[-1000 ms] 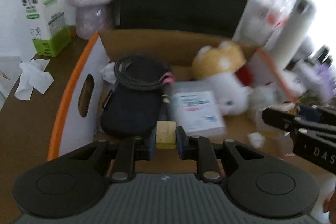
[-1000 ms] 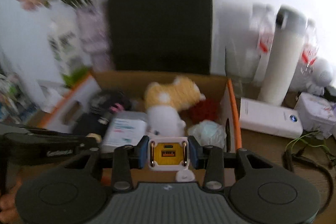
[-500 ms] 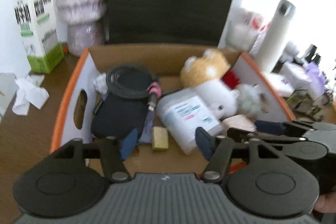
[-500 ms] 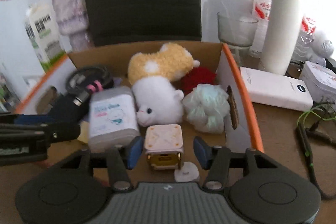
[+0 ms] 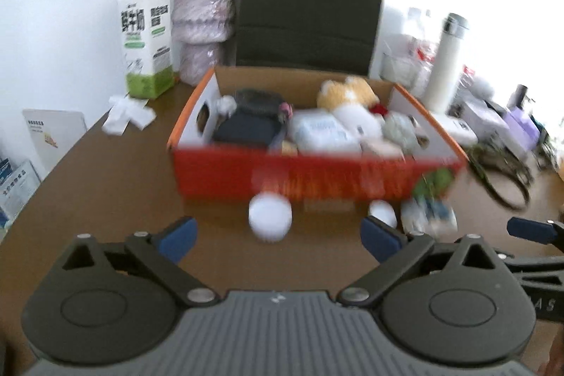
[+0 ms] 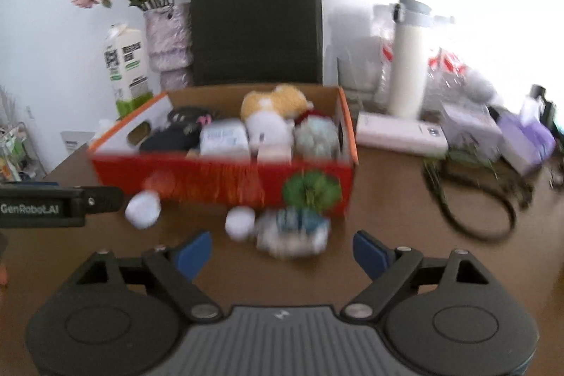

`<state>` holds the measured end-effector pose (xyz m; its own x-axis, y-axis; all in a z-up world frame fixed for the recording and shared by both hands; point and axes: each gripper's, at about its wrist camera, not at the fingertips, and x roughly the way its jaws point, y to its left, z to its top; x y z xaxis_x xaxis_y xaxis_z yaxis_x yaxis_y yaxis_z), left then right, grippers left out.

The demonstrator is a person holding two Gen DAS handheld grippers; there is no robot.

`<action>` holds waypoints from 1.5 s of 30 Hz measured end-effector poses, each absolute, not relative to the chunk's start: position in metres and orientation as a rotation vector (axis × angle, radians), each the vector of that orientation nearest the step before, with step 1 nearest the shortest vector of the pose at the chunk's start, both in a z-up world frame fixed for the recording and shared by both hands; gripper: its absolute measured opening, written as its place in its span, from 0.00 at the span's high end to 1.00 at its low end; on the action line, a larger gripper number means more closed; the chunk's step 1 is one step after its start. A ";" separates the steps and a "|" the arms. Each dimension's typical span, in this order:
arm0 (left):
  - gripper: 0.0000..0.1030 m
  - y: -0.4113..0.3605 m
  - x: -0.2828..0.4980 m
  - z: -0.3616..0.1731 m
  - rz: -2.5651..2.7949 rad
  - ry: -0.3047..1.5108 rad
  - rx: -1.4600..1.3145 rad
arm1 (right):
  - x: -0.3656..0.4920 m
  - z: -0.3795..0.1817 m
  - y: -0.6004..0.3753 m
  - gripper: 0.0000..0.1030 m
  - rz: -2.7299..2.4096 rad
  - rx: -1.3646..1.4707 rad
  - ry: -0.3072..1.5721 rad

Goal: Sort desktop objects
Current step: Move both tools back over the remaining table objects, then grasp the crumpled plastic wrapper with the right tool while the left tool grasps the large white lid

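A red-fronted cardboard box [image 5: 218, 175] [image 6: 211, 178] sits mid-desk, holding a yellow-and-white plush toy [image 6: 271, 104], a black pouch with a coiled cable [image 5: 246, 125], a white packet [image 6: 222, 136] and a pale puff [image 6: 313, 136]. On the desk before it lie a white round lid [image 5: 269, 217] [image 6: 142, 210], a smaller white ball [image 6: 239, 222] and a crumpled white-blue wrapper [image 6: 292, 231] [image 5: 428, 214]. My left gripper [image 5: 278, 240] is open and empty, pulled back from the box. My right gripper [image 6: 282, 256] is open and empty, just behind the wrapper.
Behind the box stand a dark paper bag [image 6: 257, 16], a flower vase [image 5: 204, 23], a milk carton [image 5: 148, 37] and a white thermos [image 6: 405, 59]. A white power bank [image 6: 398, 133], boxes and a black cable loop [image 6: 476, 207] lie right. Crumpled tissue [image 5: 127, 115] lies left.
Both grippers let go of their items inside the box, opened wide, and drew back toward the desk's near side, so the box front and loose items before it now show.
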<state>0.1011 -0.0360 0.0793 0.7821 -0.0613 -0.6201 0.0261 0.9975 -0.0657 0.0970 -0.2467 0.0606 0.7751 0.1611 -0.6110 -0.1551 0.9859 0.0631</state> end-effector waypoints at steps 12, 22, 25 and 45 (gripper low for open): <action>0.00 -0.041 -0.066 0.063 -0.052 0.575 -0.037 | -0.072 0.024 -0.268 0.09 0.106 0.099 0.580; 0.00 -0.052 -0.111 0.060 -0.050 0.504 0.005 | -0.140 0.026 -0.255 0.09 0.149 0.094 0.473; 0.00 -0.047 -0.106 0.056 -0.055 0.517 -0.012 | -0.141 0.028 -0.254 0.09 0.159 0.092 0.459; 0.12 -0.030 0.098 0.049 -0.143 0.627 0.056 | 0.063 0.036 -0.257 0.20 0.132 0.117 0.626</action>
<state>0.0980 -0.0302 0.0492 0.8004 -0.1165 -0.5881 0.1501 0.9886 0.0085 0.0632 -0.2567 0.0356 0.8025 0.1579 -0.5754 -0.0874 0.9851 0.1485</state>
